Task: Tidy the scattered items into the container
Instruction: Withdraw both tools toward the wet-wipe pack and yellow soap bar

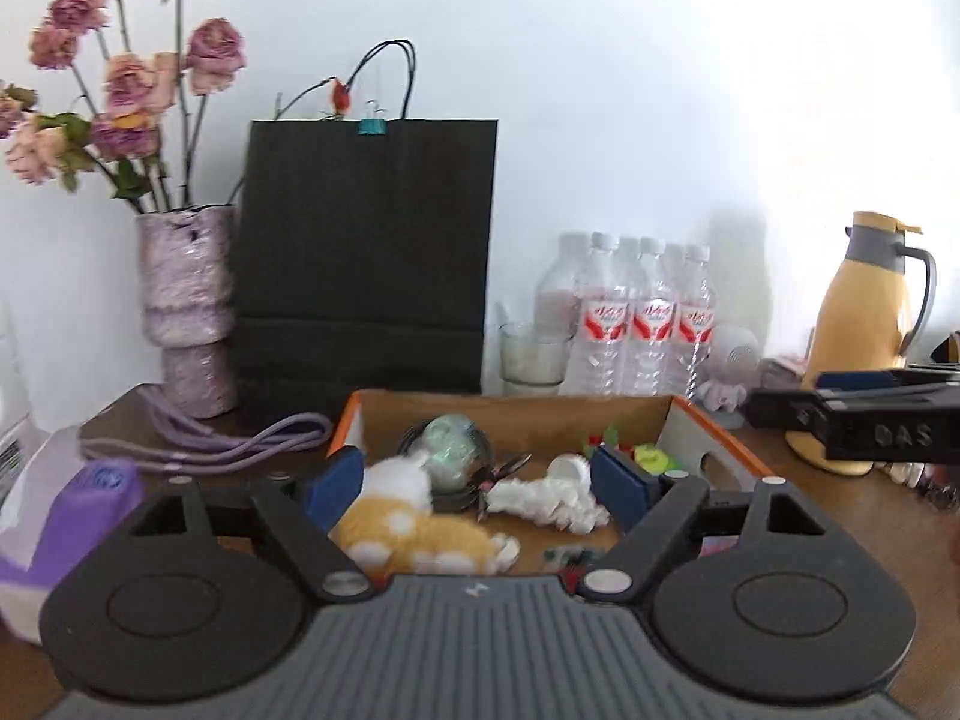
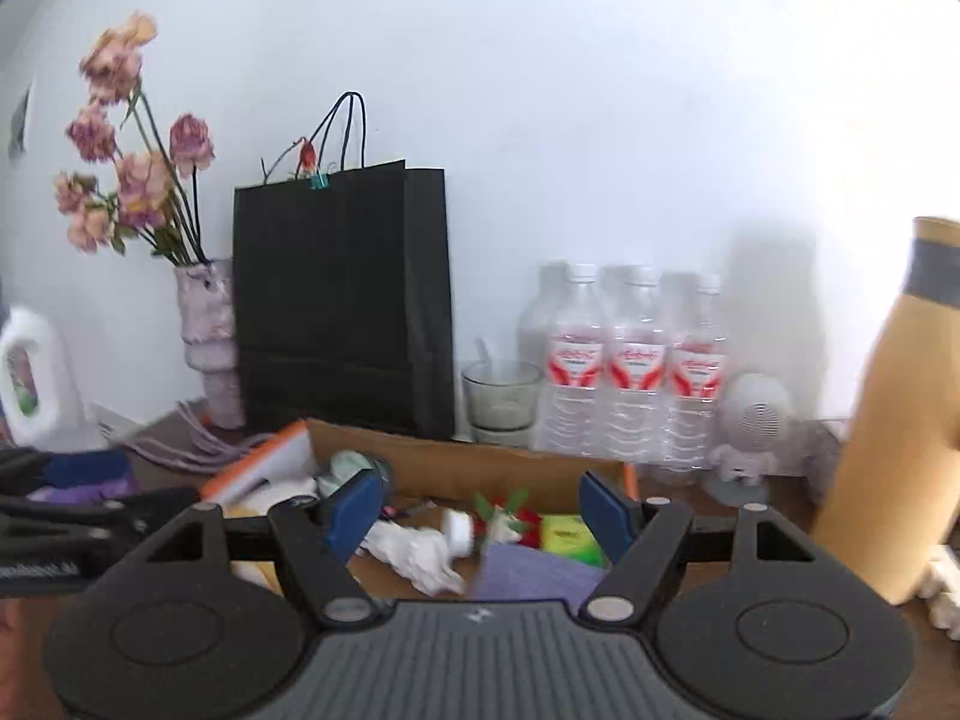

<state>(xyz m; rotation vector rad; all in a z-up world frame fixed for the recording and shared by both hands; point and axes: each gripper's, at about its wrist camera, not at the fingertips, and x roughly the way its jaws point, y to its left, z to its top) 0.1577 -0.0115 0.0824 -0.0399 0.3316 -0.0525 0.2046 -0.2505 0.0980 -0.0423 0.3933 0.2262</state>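
A cardboard box [image 1: 516, 414] with an orange rim sits on the brown table. In it lie a yellow and white plush toy [image 1: 420, 531], a glass globe [image 1: 453, 450], a crumpled white tissue [image 1: 543, 501], a green item [image 1: 651, 457] and small bits. My left gripper [image 1: 477, 486] hovers over the box, open, its blue pads [image 1: 333, 489] clear of the toy. My right gripper [image 2: 480, 516] is open too, above the tissue [image 2: 414, 552], a purple cloth [image 2: 528, 576] and a green item [image 2: 567, 534]. Each gripper shows at the edge of the other's view: right [image 1: 840, 414], left [image 2: 60, 516].
Behind the box stand a black paper bag [image 1: 366, 252], a vase of dried flowers [image 1: 186, 306], a glass cup [image 1: 531, 360] and water bottles [image 1: 648, 324]. A yellow jug [image 1: 864, 324] stands to the right. A purple cable [image 1: 204, 444] and a purple pack [image 1: 66, 528] lie to the left.
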